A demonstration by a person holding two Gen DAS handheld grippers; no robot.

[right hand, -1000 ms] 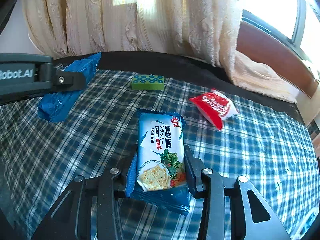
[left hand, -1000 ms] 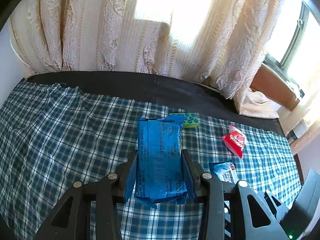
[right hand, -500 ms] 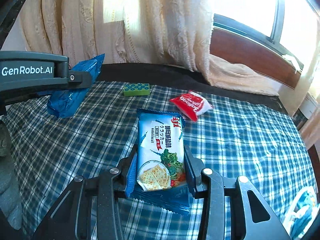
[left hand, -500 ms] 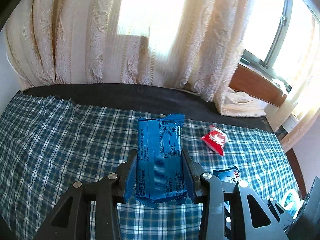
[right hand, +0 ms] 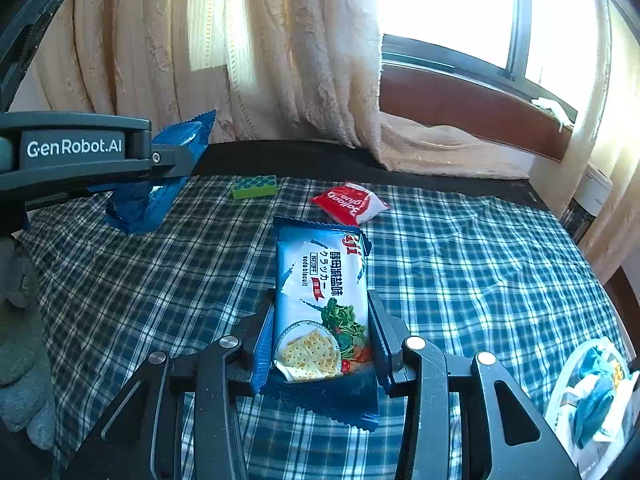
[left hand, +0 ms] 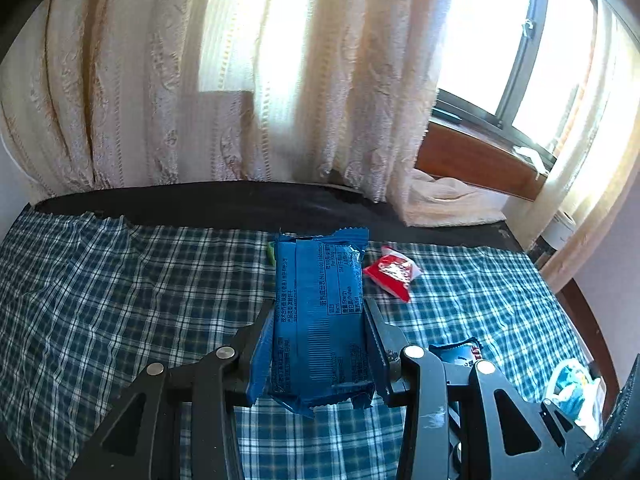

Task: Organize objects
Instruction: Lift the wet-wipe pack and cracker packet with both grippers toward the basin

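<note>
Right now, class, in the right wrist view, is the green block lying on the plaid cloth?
Yes, the green block rests on the plaid cloth, near its far edge.

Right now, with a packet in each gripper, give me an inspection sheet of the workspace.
Surface: blue plaid cloth, wrinkled, over a dark top.
Job's things: blue cracker packet, back side up, in the left gripper; soda biscuit packet, front side up, in the right gripper. Both are held off the cloth.
Clutter: red snack pouch and green studded block lying apart at the far edge; white bag with blue contents at the near right.
Grippers: both shut on their packets, side by side, left one higher.
Cables: nothing seen.
Surroundings: cream curtains, sunlit window, wooden sill.
</note>
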